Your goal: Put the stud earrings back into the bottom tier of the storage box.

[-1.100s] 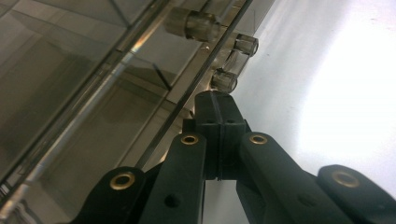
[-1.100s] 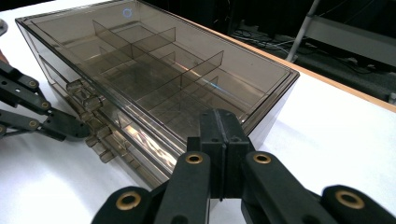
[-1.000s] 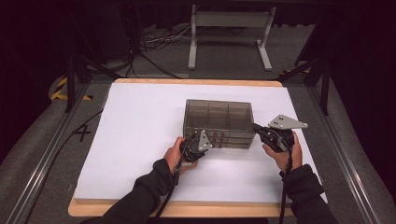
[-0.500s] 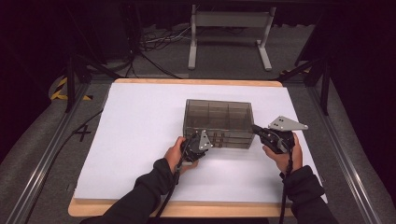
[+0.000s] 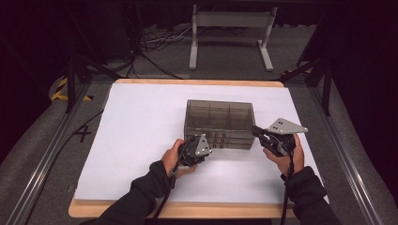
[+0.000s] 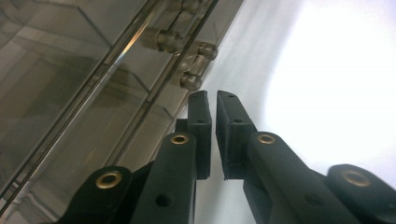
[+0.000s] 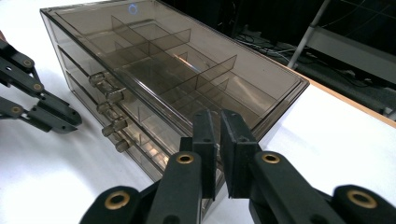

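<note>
A smoky clear plastic drawer box (image 5: 219,123) stands mid-table with small knobs (image 7: 112,123) on its front. My left gripper (image 5: 210,140) sits low at the box's front left, its tips (image 6: 214,95) just short of the lowest knob (image 6: 191,79). Its jaws have just been opening and stand a narrow slit apart with nothing between them. My right gripper (image 5: 255,130) is at the box's front right corner. Its jaws (image 7: 219,114) have also just been opening and show a thin gap that holds nothing. The box (image 7: 177,70) has dividers inside.
White paper (image 5: 141,122) covers the wooden tabletop, with bare room left of and behind the box. A metal stand (image 5: 230,33) and cables lie on the dark floor beyond the far edge. Rails run along both table sides.
</note>
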{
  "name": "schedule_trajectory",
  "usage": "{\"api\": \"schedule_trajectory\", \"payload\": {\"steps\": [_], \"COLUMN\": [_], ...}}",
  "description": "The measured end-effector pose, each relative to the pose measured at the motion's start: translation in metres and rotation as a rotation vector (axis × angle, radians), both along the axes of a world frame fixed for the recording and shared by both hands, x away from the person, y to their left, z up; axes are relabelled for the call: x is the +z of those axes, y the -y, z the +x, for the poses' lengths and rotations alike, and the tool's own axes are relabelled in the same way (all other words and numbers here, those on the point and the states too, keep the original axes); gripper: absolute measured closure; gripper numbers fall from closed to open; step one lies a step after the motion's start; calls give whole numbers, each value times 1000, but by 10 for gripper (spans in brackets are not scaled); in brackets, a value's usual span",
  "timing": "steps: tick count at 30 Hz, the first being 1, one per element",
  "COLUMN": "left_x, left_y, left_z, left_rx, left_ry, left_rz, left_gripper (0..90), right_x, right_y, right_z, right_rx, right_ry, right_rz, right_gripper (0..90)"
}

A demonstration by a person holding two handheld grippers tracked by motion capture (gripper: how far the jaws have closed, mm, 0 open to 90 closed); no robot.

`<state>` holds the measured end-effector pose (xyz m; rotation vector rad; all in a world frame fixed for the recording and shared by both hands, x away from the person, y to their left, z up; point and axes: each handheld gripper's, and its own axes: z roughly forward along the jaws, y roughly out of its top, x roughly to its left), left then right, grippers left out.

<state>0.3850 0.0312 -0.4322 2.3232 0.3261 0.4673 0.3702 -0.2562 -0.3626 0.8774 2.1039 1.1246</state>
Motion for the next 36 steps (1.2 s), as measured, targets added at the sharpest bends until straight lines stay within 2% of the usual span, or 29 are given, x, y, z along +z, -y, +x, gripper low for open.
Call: {"api": "schedule_trajectory", "payload": {"steps": [3, 10, 12, 17, 22, 23, 29, 36], "left_x": [5, 16, 19, 23, 26, 26, 29, 25], "left_y": [-4, -19, -26, -41, -58, -61, -77, -98], "left_z": [-5, -12, -13, -12, -12, -12, -15, -19], "left_rx": [-19, -15, -3, 21, 82, 95, 117, 151], "left_ry": [-14, -11, 7, 15, 26, 25, 40, 47], "left_rz": [-19, -36, -42, -61, -81, -87, -97, -83], "left_gripper": [824, 751, 735, 665, 624, 583, 551, 482], "right_x": [1, 2, 1, -2, -6, -7, -9, -12], "right_y": [0, 2, 3, 7, 11, 11, 10, 12], "right_z": [-3, -8, -10, -16, -19, -20, -27, -34], "right_rx": [3, 21, 25, 32, 36, 41, 59, 89], "right_ry": [-4, -7, -9, -15, -32, -38, -30, -17], "right_rz": [-5, -8, -13, -30, -40, -37, -54, -68], "right_gripper": [829, 804, 801, 785, 766, 760, 724, 668]}}
